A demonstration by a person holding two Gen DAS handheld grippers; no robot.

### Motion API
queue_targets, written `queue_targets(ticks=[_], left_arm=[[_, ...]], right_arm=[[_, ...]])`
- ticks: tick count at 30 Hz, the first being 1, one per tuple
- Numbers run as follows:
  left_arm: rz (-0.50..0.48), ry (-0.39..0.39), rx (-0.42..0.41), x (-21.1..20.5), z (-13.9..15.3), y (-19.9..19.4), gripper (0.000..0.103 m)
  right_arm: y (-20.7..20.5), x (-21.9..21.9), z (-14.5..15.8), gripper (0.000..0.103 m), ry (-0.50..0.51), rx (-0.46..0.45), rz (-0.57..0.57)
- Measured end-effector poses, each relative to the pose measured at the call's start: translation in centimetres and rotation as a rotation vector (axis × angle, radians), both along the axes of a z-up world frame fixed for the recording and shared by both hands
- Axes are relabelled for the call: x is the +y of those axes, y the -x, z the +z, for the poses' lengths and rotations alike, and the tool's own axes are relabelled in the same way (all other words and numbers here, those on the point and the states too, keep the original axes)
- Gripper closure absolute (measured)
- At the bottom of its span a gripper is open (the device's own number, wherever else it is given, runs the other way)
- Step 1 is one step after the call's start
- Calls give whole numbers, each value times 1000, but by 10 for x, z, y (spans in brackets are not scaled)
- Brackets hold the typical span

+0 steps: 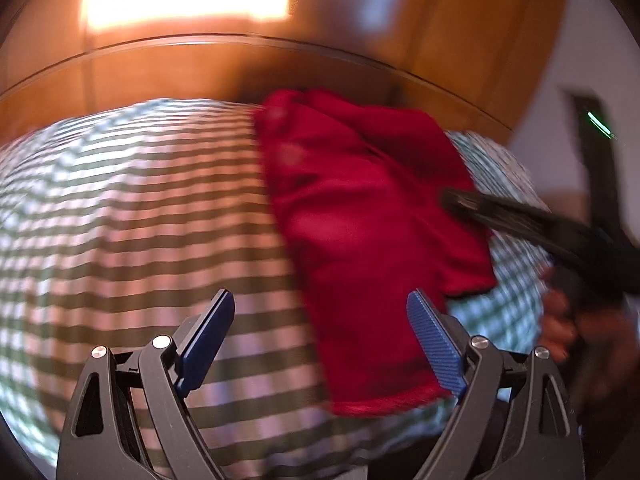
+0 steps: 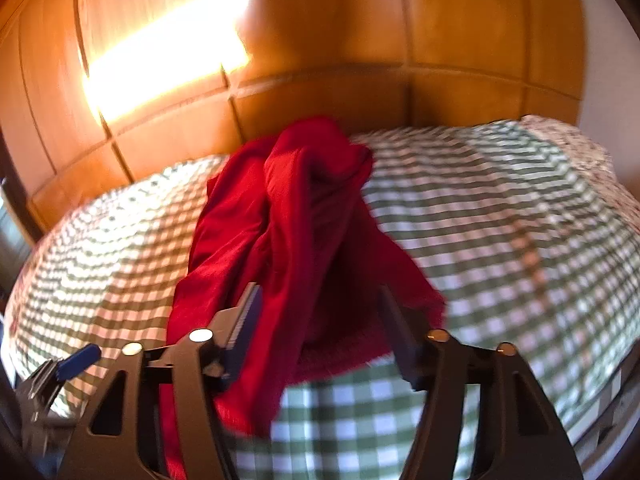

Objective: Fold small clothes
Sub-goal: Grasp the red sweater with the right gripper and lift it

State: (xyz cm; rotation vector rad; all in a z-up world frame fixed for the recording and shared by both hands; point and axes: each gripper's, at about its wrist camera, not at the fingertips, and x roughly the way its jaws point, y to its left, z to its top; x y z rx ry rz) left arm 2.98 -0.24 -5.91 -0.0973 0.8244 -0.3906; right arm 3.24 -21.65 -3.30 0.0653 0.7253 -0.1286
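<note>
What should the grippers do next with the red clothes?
Probably the right gripper should shut on the red garment. It is open, with the bunched, unfolded cloth lying between its fingers on the checked bedspread. The left gripper is open too, and only its right finger meets the garment's edge, so it holds nothing. Both views are blurred, so this is a guess.

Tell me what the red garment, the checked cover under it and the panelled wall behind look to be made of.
Red garment: soft woven or knit fabric with a slight sheen; it drapes in loose folds. Checked cover: matte cloth, probably cotton, in green and white gingham, though blur hides the weave. Panelled wall: wood or wood veneer, glossy, throwing back a bright glare.
</note>
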Motion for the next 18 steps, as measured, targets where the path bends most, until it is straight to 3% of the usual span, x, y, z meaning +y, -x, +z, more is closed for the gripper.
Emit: queue_targets(ticks=[1, 2, 3, 4, 5, 6, 8, 12, 18], left_arm=[[-31, -28, 3, -9, -4, -1, 19], [-62, -56, 10, -17, -9, -1, 28], [-92, -78, 25, -23, -14, -4, 39], [-121, -99, 48, -30, -22, -7, 47], [-138, -106, 70, -34, -28, -11, 67], [-142, -119, 85, -36, -33, -14, 79], [-129, -101, 89, -33, -31, -22, 94], [-82, -30, 67, -7, -9, -36, 95], [222, -11, 30, 84, 23, -104, 95]], right_arm=[[-12, 2, -5, 72, 7, 31, 23], [-18, 3, -7, 88, 18, 49, 39], [-23, 4, -7, 93, 42, 59, 58], [-25, 3, -3, 96, 64, 48, 73], [-24, 2, 2, 96, 87, 28, 85], [-22, -2, 11, 96, 118, 1, 91], [-22, -18, 28, 96, 173, -42, 68], [-29, -76, 63, 96, 286, -115, -77], [-70, -167, 77, 96, 460, -86, -312]])
